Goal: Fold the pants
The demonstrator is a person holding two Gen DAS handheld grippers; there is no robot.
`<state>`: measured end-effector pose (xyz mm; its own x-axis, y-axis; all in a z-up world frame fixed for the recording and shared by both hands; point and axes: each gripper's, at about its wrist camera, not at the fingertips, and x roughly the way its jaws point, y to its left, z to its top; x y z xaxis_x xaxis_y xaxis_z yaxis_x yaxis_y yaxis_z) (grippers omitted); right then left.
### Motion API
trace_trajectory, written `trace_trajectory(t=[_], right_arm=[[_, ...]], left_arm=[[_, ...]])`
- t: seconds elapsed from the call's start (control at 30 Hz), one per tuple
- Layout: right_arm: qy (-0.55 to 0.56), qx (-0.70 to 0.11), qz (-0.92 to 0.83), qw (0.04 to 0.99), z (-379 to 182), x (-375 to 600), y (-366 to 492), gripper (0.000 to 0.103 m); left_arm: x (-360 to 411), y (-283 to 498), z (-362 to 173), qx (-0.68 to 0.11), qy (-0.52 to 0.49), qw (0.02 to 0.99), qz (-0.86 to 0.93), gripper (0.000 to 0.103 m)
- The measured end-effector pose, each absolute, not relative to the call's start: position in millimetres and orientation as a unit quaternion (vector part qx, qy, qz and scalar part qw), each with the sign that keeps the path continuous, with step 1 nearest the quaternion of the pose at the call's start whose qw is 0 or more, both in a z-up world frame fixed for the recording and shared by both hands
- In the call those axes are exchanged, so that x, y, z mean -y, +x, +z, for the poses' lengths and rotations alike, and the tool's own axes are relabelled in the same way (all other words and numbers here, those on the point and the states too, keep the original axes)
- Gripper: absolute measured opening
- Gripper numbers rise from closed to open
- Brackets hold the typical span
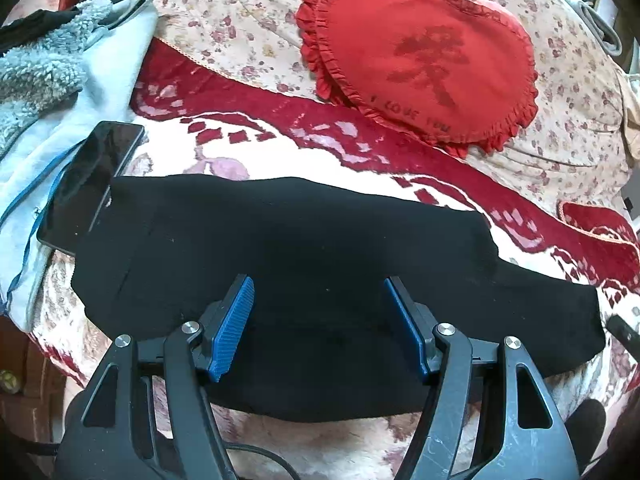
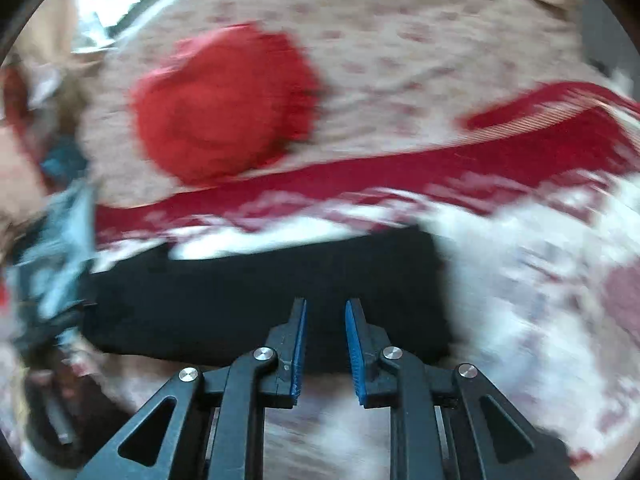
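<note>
Blue-padded fingers of the left gripper [image 1: 319, 326] stand nearest, its jaws spread wide with nothing between them, poised over the black pants [image 1: 304, 248]. Those pants lie flat across the bed as a long dark band, folded lengthwise, stretching well past the jaws on both sides. Their near edge runs just below the jaws, with bare blanket [image 1: 320, 440] showing beneath; their far edge curves ahead of the jaws against the red and white pattern.

Left of the jaws, a dark phone [image 1: 92, 180] lies touching the pants' left end, propped partly on a pale blue fleece garment [image 1: 60, 92]. Ahead and to the right sits a red heart-shaped cushion [image 1: 420, 52] on the flowered bedspread [image 1: 224, 20], well apart from the pants. Open blanket lies between the cushion and the pants' far edge.

From the right wrist view, blurred by motion, the right gripper [image 2: 326, 344] has its jaws parted by a narrow gap, gripping nothing, with the pants' near edge just below its tips. The right end of the pants stops a little right of those jaws, and pale blanket spreads beyond.
</note>
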<state>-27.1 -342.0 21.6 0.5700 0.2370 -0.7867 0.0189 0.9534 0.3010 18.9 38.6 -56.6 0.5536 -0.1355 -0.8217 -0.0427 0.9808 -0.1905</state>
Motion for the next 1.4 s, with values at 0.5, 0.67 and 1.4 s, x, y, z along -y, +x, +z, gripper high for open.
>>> trace_trajectory(t=[0.5, 0.67, 1.4], right_arm=[[0.068, -0.513, 0.19, 0.835, -58.7, 163.8, 123.6, 0.014], [0.048, -0.501, 0.18, 0.845, -58.7, 160.7, 134.5, 0.009], [0.031, -0.487, 0.187, 0.852, -25.3, 181.6, 66.4, 0.009]], left_arm=[[-54.1, 42.7, -64.3, -0.472, -0.088, 0.877, 0.001, 0.067], [-51.0, 51.5, -72.3, -0.477, -0.077, 0.876, 0.004, 0.067], [-29.4, 27.2, -56.7, -0.469, -0.072, 0.88, -0.012, 0.069]])
